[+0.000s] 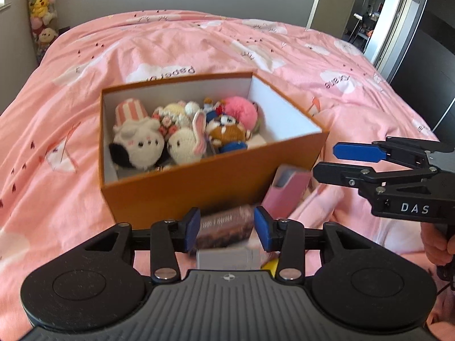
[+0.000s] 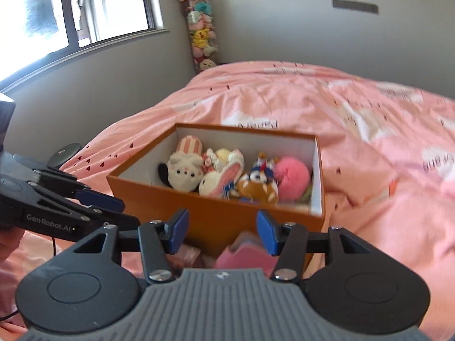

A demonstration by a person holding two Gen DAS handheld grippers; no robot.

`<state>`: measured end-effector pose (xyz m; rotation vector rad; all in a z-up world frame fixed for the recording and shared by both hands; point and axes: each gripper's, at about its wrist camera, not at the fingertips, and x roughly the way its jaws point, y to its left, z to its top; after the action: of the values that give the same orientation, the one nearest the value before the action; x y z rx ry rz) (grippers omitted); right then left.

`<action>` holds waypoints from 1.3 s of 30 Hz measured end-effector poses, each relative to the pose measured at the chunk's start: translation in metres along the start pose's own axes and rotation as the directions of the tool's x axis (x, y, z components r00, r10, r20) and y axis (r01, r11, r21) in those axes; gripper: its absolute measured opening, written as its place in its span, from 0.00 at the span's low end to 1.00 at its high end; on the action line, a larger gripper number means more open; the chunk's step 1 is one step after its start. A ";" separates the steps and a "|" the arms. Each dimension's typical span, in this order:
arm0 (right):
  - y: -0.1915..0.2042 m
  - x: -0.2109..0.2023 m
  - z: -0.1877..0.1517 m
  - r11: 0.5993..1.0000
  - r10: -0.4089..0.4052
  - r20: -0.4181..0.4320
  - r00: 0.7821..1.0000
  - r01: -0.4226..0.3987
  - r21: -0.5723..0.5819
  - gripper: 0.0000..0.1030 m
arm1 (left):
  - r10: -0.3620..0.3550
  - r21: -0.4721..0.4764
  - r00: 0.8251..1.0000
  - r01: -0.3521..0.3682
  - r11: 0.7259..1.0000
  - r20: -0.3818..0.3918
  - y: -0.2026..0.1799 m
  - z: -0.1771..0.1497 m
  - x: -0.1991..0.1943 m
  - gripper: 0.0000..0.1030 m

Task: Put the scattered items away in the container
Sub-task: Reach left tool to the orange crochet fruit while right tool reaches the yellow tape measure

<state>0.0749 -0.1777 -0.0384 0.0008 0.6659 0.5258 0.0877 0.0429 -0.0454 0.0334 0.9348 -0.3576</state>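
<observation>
An orange box [image 1: 182, 190] with a white inside stands on the pink bed and holds several plush toys [image 1: 182, 130]; it also shows in the right wrist view [image 2: 159, 196]. My left gripper [image 1: 226, 227] is open around a blurred brown packet [image 1: 224, 227] just in front of the box, with a small gap on each side. A pale box [image 1: 227, 257] and a yellow thing [image 1: 271, 264] lie under it. My right gripper [image 2: 223, 230] is open above a pink case [image 2: 244, 255] by the box's near corner. The pink case also shows in the left wrist view [image 1: 287, 193].
The pink patterned duvet [image 1: 199, 45] covers the whole bed. A column of hanging plush toys [image 2: 200, 28] stands in the far corner. A window [image 2: 71, 8] is on the left wall and an open door [image 1: 332, 0] at the back right.
</observation>
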 end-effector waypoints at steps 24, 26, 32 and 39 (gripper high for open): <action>0.042 0.040 -0.098 0.994 -0.038 -0.203 0.978 0.016 -0.111 0.54 | 0.104 -0.135 0.977 -0.130 0.982 -0.186 0.009 -0.094 0.048 0.55; 0.042 0.044 -0.101 0.993 -0.036 -0.222 0.974 0.011 -0.114 0.54 | 0.107 -0.148 0.976 -0.136 0.980 -0.190 0.012 -0.096 0.051 0.55; 0.045 0.056 -0.107 0.991 -0.022 -0.261 0.965 -0.014 -0.136 0.54 | 0.109 -0.157 0.974 -0.141 0.978 -0.197 0.012 -0.094 0.056 0.56; 0.047 0.067 -0.111 0.988 -0.015 -0.304 0.952 -0.032 -0.150 0.57 | 0.097 -0.161 0.972 -0.133 0.978 -0.214 0.011 -0.091 0.060 0.51</action>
<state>0.0318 -0.1235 -0.1581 -0.2273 0.9260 0.5906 0.0524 0.0529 -0.1491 -0.0365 1.1606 -0.1648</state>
